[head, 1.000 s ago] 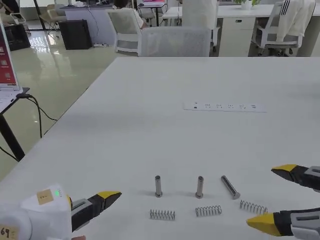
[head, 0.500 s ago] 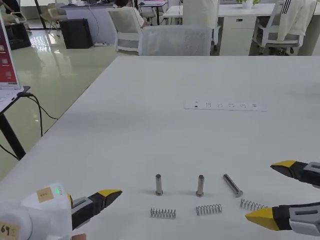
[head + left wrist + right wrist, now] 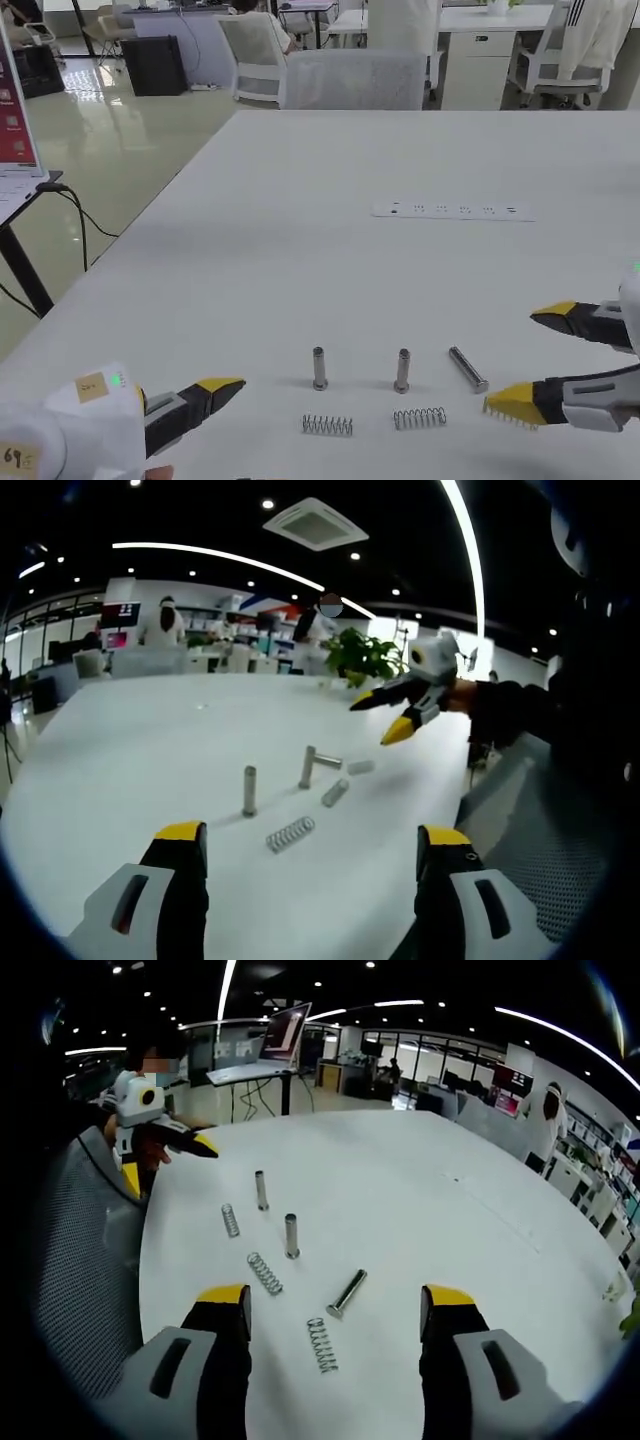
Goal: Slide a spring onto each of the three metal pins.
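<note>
So the left gripper [image 3: 312, 832] and right gripper [image 3: 528, 358] both have their yellow-tipped jaws spread wide, nothing held. On the smooth white table [image 3: 300, 250], two shiny round-headed pins [image 3: 319, 368] [image 3: 402, 370] stand upright, a third pin [image 3: 467, 369] lies flat, and three wiry coil springs [image 3: 327, 425] lie just beside them.

You work in an open office: a white desk [image 3: 300, 260] with built-in sockets [image 3: 452, 211], office chairs [image 3: 352, 80], more desks [image 3: 480, 22] behind, a shiny floor [image 3: 110, 140].
</note>
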### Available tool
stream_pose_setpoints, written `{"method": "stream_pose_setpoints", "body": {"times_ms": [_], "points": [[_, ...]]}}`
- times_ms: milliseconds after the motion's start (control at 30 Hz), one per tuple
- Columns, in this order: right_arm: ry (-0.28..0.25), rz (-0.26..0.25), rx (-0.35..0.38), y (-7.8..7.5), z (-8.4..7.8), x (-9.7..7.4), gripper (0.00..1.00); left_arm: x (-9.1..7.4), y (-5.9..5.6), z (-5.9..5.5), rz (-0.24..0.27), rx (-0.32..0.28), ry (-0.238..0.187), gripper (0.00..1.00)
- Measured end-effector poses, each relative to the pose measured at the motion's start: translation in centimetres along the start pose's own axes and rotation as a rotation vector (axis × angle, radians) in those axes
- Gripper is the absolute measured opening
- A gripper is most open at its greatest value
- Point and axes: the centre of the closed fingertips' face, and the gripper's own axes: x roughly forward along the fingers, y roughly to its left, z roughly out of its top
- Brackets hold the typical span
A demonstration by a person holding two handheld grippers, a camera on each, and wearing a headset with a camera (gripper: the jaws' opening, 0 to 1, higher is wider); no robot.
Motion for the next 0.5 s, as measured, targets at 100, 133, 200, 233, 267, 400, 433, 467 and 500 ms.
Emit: {"method": "stream_pose_setpoints", "body": {"times_ms": [100, 133, 200, 233, 267, 400, 433, 467, 500], "points": [[0.024, 0.0, -0.003, -0.3, 0.0, 0.5, 0.65, 0.0, 0.1, 0.0, 0.001, 0.0, 0.0, 0.83], [0.035, 0.001, -0.007, -0.4, -0.1, 0.7, 0.63, -0.1, 0.1, 0.0, 0.001, 0.0, -0.001, 0.82], [0.061, -0.001, -0.015, -0.6, -0.2, 0.9, 0.6, 0.0, 0.0, 0.0, 0.001, -0.001, 0.0, 0.82], [0.069, -0.003, -0.017, -0.7, -0.2, 1.1, 0.59, 0.0, 0.0, 0.0, 0.0, 0.0, 0.001, 0.82], [0.074, -0.002, -0.017, -0.8, -0.1, 1.2, 0.58, 0.0, 0.0, 0.0, 0.0, 0.0, 0.001, 0.82], [0.095, 0.003, -0.008, -0.9, 0.1, 1.8, 0.52, 0.0, 0.0, 0.0, 0.001, -0.002, -0.001, 0.82], [0.101, 0.003, -0.004, -0.9, 0.2, 1.9, 0.51, 0.0, 0.0, 0.0, 0.001, -0.003, -0.001, 0.82], [0.11, 0.005, -0.004, -0.9, 0.2, 2.1, 0.5, 0.0, 0.0, 0.0, 0.0, -0.002, -0.001, 0.82], [0.115, 0.006, -0.006, -0.9, 0.2, 2.3, 0.48, 0.0, 0.0, 0.0, 0.0, -0.002, 0.0, 0.82]]}}
